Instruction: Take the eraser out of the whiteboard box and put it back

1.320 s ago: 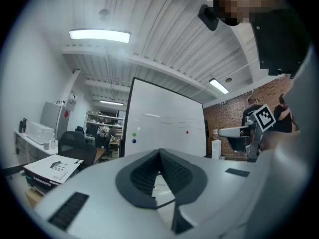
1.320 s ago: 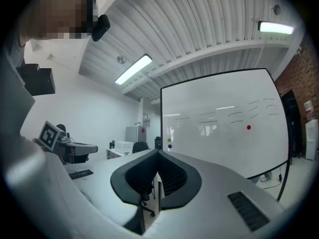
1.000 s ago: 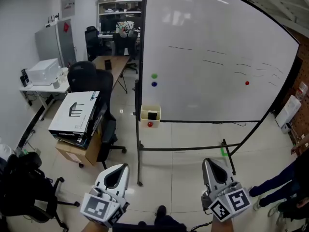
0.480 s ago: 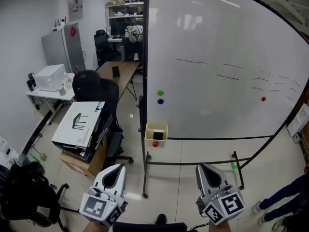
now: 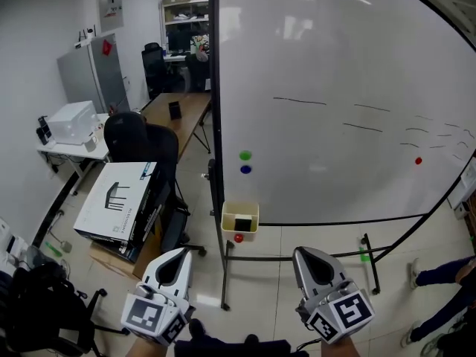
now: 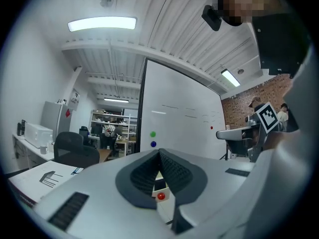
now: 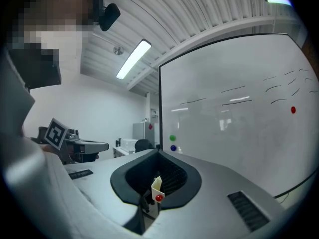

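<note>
A small yellow whiteboard box [image 5: 240,213] hangs at the bottom left corner of the whiteboard [image 5: 335,88], with a red magnet [image 5: 238,238] on its front. The black eraser [image 5: 242,223] sits inside it. My left gripper [image 5: 185,253] and right gripper [image 5: 301,252] are held low in the head view, well short of the box, both shut and empty. In the left gripper view the box [image 6: 159,184] shows beyond the shut gripper [image 6: 159,152]. The right gripper view shows the box [image 7: 156,185] past its shut gripper [image 7: 159,151].
A black office chair [image 5: 137,136] and a white carton [image 5: 117,198] on stacked boxes stand left of the board. The board's stand [image 5: 224,274] runs across the floor below the box. A person's leg [image 5: 442,274] is at the right edge. Green magnet [image 5: 245,155] and blue magnet [image 5: 245,169] sit above the box.
The whiteboard and its box have come nearer and lower in the head view, and both grippers have moved forward toward them, staying shut.
</note>
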{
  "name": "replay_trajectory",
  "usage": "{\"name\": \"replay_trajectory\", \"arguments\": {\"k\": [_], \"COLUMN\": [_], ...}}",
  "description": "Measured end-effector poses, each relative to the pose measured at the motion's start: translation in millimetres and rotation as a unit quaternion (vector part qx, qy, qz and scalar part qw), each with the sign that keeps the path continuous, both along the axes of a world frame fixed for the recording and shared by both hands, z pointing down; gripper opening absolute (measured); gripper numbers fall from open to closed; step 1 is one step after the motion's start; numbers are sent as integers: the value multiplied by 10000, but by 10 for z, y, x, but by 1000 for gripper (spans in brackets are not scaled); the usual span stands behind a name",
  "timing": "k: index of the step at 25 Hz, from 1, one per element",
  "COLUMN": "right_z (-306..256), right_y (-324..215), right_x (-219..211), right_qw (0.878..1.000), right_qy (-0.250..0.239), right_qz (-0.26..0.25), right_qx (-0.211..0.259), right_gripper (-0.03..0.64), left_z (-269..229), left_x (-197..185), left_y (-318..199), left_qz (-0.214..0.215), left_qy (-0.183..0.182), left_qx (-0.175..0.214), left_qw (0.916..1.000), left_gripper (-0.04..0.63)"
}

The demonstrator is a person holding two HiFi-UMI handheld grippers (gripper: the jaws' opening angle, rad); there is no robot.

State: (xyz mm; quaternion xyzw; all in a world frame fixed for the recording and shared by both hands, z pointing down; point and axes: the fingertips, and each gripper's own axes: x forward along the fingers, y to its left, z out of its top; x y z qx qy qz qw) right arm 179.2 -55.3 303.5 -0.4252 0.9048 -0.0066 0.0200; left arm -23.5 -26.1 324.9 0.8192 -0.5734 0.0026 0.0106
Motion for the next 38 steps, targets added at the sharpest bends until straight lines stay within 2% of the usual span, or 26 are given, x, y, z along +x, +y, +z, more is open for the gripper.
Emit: {"name": "replay_trajectory", "arguments": {"k": [4, 12, 17, 18, 20, 21, 22, 24, 27, 29, 31, 34, 38], "right_z": [34, 148, 209, 239, 347, 434, 542, 783, 1135, 1380, 1603, 1849, 2090], "right_y": [-286, -829, -1071, -1128, -1267, -1344, -1421, -1571, -1801, -1906, -1948, -2023, -2126], "right_x": [-281, -864, -1013, -1037, -1089, -1113, -1135, -1162, -1134, -1161, -1220, -1288, -1369], "right_qw": [9999, 9960, 9919, 9917, 9917, 9914, 9908, 9892, 9845, 9813, 9788, 9751, 9697], "right_qy": [46, 10, -4, 5, 35, 52, 70, 95, 127, 238, 373, 453, 546], "right_qz": [158, 893, 1262, 1274, 1252, 1245, 1239, 1218, 1362, 1406, 1387, 1457, 1697], "right_qx": [-4, -68, -122, -159, -291, -398, -533, -814, -1094, -1295, -1463, -1612, -1669], "right_gripper": [15, 15, 15, 28, 124, 141, 154, 232, 254, 324, 359, 359, 359], "left_z": [67, 137, 255, 275, 337, 382, 440, 582, 820, 1001, 1184, 1349, 1455], "left_x": [-276, -875, -1014, -1029, -1051, -1058, -1066, -1084, -1091, -1086, -1068, -1024, -996], "left_y": [-376, -1050, -1356, -1413, -1524, -1582, -1639, -1740, -1900, -1978, -2012, -2061, -2121], "left_qz": [177, 871, 1146, 1162, 1159, 1132, 1080, 903, 709, 679, 666, 695, 712], "left_qy": [57, 1, 33, 39, 26, 2, -7, 31, -18, -20, 44, 190, 82], "left_qx": [-91, -65, -191, -220, -277, -313, -365, -520, -666, -806, -1044, -1272, -1322], "left_qw": [9998, 9962, 9932, 9930, 9929, 9931, 9935, 9945, 9953, 9944, 9923, 9893, 9886], "left_gripper": [15, 15, 15, 15, 15, 15, 15, 15, 15, 15, 15, 15, 15]}}
